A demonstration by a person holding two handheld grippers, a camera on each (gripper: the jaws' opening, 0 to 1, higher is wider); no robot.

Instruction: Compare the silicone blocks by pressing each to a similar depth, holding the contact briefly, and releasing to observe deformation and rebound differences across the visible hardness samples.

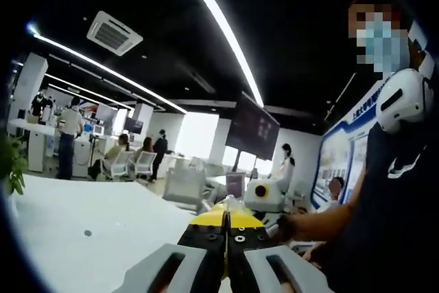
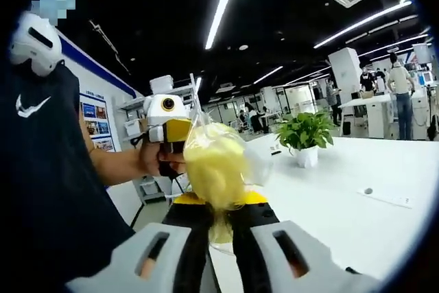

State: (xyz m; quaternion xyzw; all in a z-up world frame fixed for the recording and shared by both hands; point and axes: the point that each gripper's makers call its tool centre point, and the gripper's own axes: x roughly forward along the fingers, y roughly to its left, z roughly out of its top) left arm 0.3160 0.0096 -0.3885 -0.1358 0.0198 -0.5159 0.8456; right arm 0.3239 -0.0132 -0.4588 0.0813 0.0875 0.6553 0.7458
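Silicone block (image 2: 214, 162), yellow, in clear bag: pinched between closed jaws of right hand-held gripper (image 2: 218, 228), raised above white tabletop (image 2: 357, 217). Left hand-held gripper (image 1: 226, 238): jaws together, apparently empty. Advice: squeeze gently, hold briefly, release evenly; bag film may hide rebound.

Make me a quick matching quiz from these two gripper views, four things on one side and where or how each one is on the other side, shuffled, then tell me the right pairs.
Things:
1. yellow bag
2. potted plant
3. white table
4. left tongs

States:
A. standing on the table, beyond the bag
B. shut, nothing seen between them
C. pinched in the right tongs
D. bare top with a small round hole

Pairs: 1-C, 2-A, 3-D, 4-B
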